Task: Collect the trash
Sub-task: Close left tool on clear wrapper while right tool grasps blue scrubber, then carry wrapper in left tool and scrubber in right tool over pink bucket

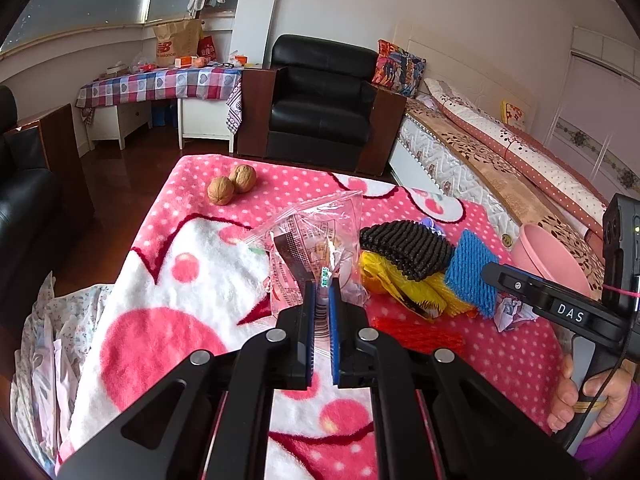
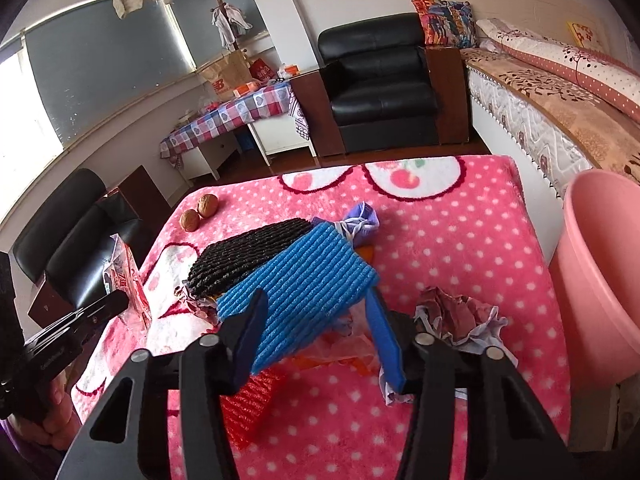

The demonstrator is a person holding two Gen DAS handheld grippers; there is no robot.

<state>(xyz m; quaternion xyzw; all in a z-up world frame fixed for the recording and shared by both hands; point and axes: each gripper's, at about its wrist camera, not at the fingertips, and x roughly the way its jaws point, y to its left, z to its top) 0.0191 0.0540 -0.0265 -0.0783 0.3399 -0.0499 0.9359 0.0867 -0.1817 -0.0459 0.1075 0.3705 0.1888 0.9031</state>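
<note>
Left gripper: clenched on a clear plastic wrapper, which stands up from the pads, lifted off the blanket
Right gripper: jaws partly apart, one on each side of a blue foam net – whether the pads press on it I cannot tell
Trash pile: black foam net, yellow wrapper, red foam net, crumpled paper – all bunched mid-blanket
Pink blanket: covers the table
Walnuts: two, touching, far corner
Pink bin: beside the table's right edge

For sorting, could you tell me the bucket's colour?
The bucket is plain pink, best seen in the right wrist view.
</note>
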